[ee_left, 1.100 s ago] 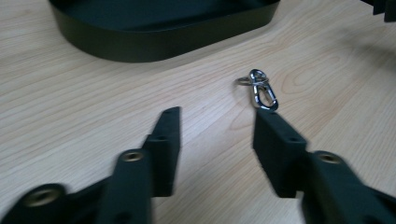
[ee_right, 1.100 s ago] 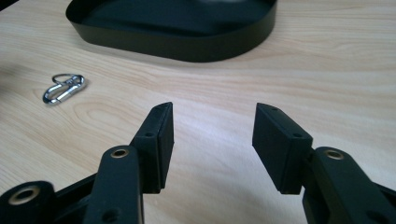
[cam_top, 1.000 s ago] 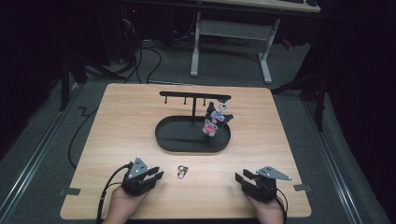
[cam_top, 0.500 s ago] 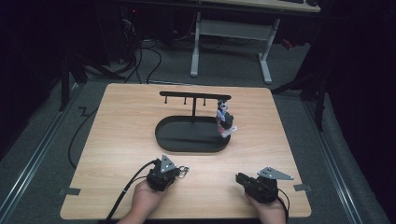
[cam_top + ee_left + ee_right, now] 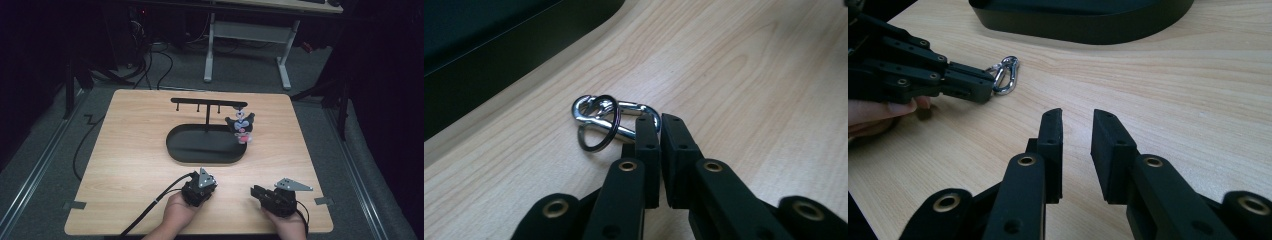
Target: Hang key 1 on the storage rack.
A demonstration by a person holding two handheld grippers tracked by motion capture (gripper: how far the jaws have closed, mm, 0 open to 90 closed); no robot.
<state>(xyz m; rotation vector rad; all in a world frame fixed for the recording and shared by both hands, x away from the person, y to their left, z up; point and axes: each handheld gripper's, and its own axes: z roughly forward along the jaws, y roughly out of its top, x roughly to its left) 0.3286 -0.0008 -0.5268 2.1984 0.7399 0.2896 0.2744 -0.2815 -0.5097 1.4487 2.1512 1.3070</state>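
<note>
A silver carabiner (image 5: 624, 107) with a dark key ring (image 5: 598, 124) lies on the wooden table just in front of the black oval base (image 5: 200, 150). My left gripper (image 5: 659, 120) is shut on the carabiner's near end. From the right gripper view the carabiner (image 5: 1007, 75) sticks out of the left gripper (image 5: 984, 87). In the high view the left gripper (image 5: 200, 185) covers the carabiner. My right gripper (image 5: 1078, 115) rests low over bare wood, open and holding nothing; seen from above, the right gripper (image 5: 255, 191) points left.
On the base stands a T-shaped rack (image 5: 207, 102) with small hooks. A dark character charm (image 5: 241, 127) hangs from its right end. The table's front edge (image 5: 200, 232) runs just behind both hands. A cable (image 5: 150, 210) trails from the left gripper.
My left gripper slid right along the front of the table to the carabiner and shut on it. The charm shifted slightly to the right on the rack. The right gripper hardly moved.
</note>
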